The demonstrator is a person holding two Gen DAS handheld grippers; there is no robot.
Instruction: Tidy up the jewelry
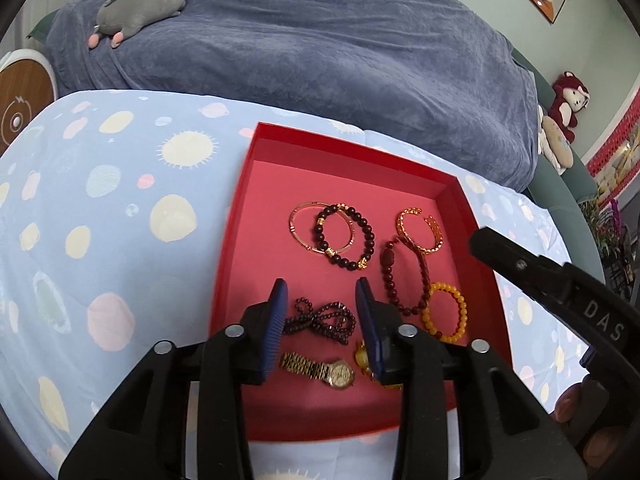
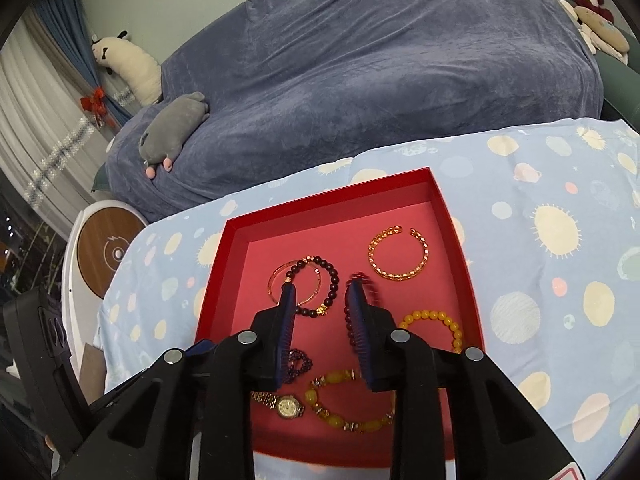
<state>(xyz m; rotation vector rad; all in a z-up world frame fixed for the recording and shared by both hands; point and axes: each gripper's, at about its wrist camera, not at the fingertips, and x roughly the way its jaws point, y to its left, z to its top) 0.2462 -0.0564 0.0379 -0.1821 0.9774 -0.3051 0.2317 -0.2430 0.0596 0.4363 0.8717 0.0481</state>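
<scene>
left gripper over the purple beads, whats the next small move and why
Probably lower the left gripper straight down and close: its jaws stand open on either side of the purple beads, which lie loose in the red box, close to the watch, so a narrow pinch seems safest.

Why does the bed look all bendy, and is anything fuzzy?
Both views bend because of the fisheye lens, so the blue velvety bed cover bulges. In the right wrist view the dark red bead bracelet near the right gripper looks smeared; in the left wrist view the red cardboard tray edge blurs.
</scene>
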